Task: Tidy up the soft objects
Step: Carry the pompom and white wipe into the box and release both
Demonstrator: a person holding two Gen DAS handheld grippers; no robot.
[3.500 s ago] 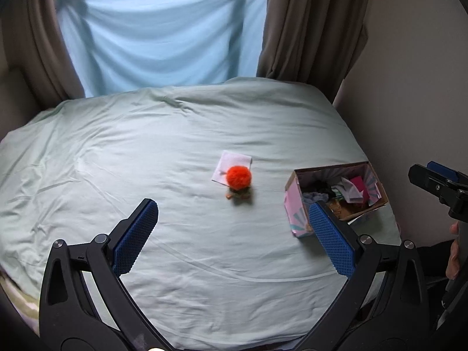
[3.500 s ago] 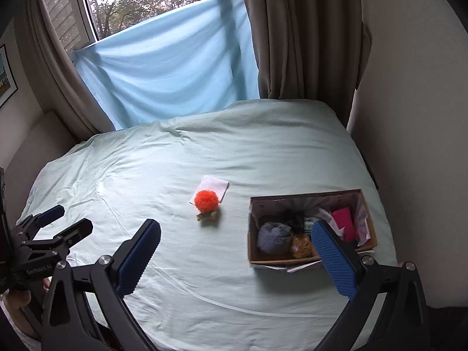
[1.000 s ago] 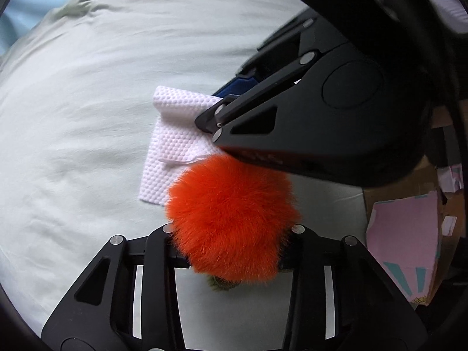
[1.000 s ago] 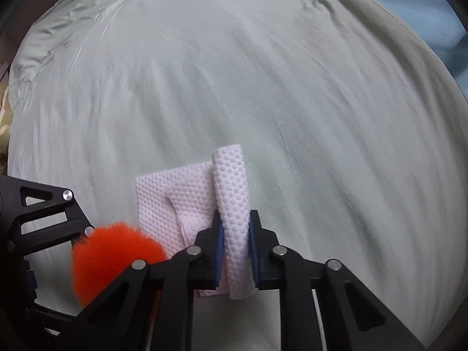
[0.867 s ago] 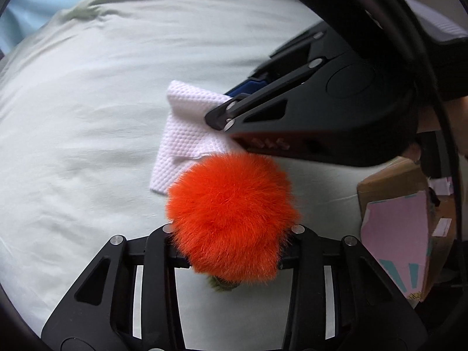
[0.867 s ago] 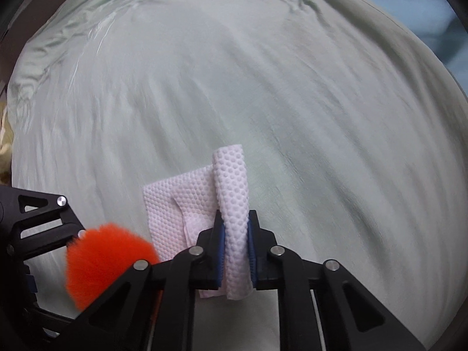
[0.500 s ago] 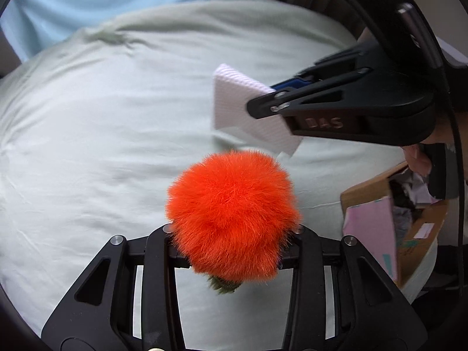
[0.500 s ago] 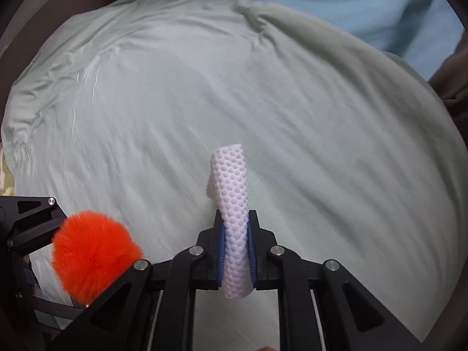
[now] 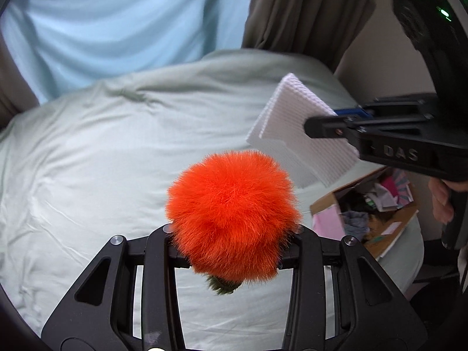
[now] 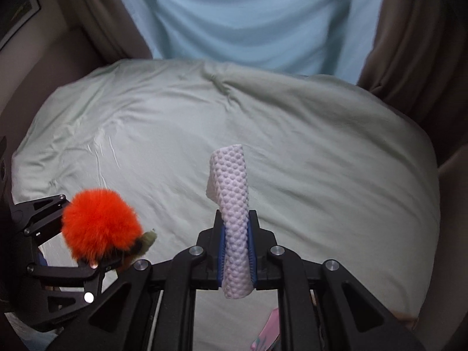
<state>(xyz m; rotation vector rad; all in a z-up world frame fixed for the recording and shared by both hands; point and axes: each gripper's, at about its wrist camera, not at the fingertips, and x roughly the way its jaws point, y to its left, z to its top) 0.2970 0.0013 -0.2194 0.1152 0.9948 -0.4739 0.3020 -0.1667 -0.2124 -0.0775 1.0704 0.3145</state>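
Up above the bed [image 9: 87, 152], both tongs are loaded. The left tongs [image 9: 234, 231] are closed around a fluffy orange pompom [image 9: 232, 213], which bulges well past both fingers; a small olive-green tuft [image 9: 223, 285] hangs from its underside. The right tongs [image 10: 236, 251] are clamped tight on a folded white waffle-textured cloth [image 10: 232, 213], whose free end stands up from between the blue pads [image 10: 220, 251]. In the left wrist view the cloth juts out flat from the right tongs, above and to the right of the pompom and clear of it. Below those tongs, at the bed's right edge, sits an open cardboard box [image 9: 389, 228] with a pink panel and a jumble of fabric pieces inside. Behind the bed hang a pale blue sheet [image 10: 248, 14] and brown curtains [image 9: 295, 8].
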